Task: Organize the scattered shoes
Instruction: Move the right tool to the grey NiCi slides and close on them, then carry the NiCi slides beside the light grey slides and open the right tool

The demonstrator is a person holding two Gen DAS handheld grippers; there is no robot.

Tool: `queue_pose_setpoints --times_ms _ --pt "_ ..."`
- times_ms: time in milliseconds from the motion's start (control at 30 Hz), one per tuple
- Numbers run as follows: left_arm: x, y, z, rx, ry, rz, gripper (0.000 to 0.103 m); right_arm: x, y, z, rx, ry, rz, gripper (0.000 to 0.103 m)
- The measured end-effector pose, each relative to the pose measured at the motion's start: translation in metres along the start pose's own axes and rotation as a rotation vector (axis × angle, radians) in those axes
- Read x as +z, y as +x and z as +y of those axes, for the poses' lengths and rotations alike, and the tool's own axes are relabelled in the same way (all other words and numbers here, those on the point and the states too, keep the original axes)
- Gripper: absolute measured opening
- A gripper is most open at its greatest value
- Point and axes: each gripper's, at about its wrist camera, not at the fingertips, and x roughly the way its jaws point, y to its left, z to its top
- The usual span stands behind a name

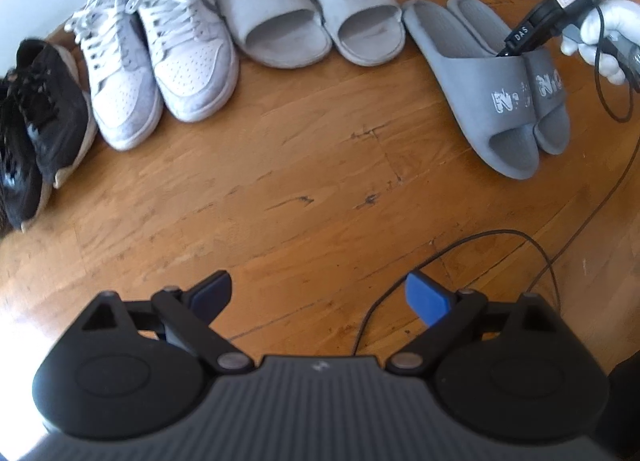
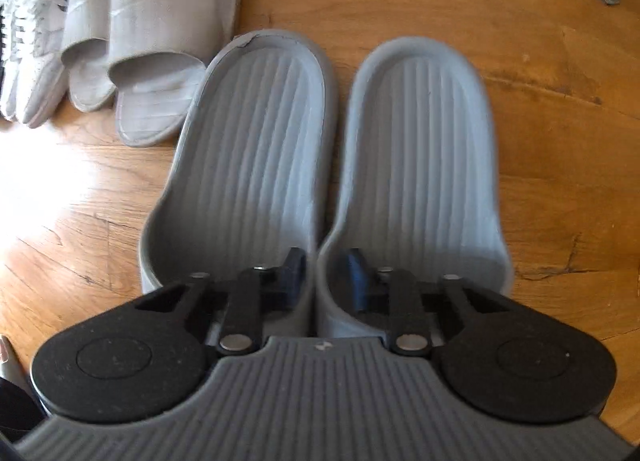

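The right gripper (image 2: 322,281) pinched the touching inner walls of the dark grey slides (image 1: 486,87), heels pointing away along its fingers, far right of the row, while the left gripper (image 1: 320,295) hung open, well apart.

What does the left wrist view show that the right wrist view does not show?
Only the left wrist view: the black sneakers, the open left gripper, a white-gloved hand. Only the right wrist view: the right gripper pinching the inner walls of the dark grey rubber slides together. Both: those slides, light grey slides, white sneakers, wooden floor.
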Motion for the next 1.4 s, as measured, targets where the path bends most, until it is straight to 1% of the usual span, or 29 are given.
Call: queue_pose_setpoints --times_ms 100,200,333,433,500,600,700,767,833,933,1100,1200,1267,1400 --pt "0.000 -0.001 0.003 -0.002 -0.008 0.001 0.094 0.005 -0.004 -0.005 0.007 0.020 -0.022 0.017" --pt "0.002 0.002 0.007 0.000 -0.029 0.000 0.094 0.020 -0.009 -0.015 0.028 0.040 -0.054 0.017" --pt "0.007 0.005 0.010 0.000 -0.080 -0.009 0.094 0.053 -0.009 -0.031 0.065 0.076 -0.081 0.017" --pt "0.012 0.006 0.010 -0.004 -0.115 -0.019 0.094 0.080 -0.005 -0.031 0.064 0.081 -0.094 0.017" --pt "0.015 0.006 0.010 -0.007 -0.136 -0.031 0.094 0.107 0.001 -0.027 0.060 0.070 -0.091 0.017" --pt "0.019 0.007 0.011 -0.011 -0.166 -0.053 0.094 0.138 0.009 -0.018 0.042 0.041 -0.083 0.017" --pt "0.024 0.009 0.014 0.006 -0.193 -0.077 0.094 0.167 0.021 -0.012 0.013 -0.006 -0.084 0.017" --pt "0.030 0.012 0.020 0.025 -0.234 -0.100 0.094 0.182 0.022 -0.008 -0.009 -0.022 -0.087 0.017" --pt "0.036 0.015 0.027 0.026 -0.284 -0.119 0.094 0.196 0.022 -0.006 -0.028 -0.022 -0.092 0.017" --pt "0.041 0.019 0.034 0.019 -0.345 -0.144 0.094 0.208 0.020 -0.009 -0.033 -0.013 -0.108 0.015" --pt "0.046 0.024 0.048 0.044 -0.436 -0.172 0.094 0.230 0.021 -0.029 -0.035 0.046 -0.130 0.015" --pt "0.050 0.026 0.057 0.062 -0.472 -0.184 0.094 0.240 0.022 -0.033 -0.024 0.082 -0.149 0.015" --pt "0.052 0.027 0.063 0.080 -0.490 -0.189 0.094 0.247 0.025 -0.030 -0.038 0.103 -0.150 0.015" --pt "0.053 0.026 0.071 0.093 -0.511 -0.192 0.094 0.252 0.030 -0.014 -0.114 0.099 -0.165 0.017"
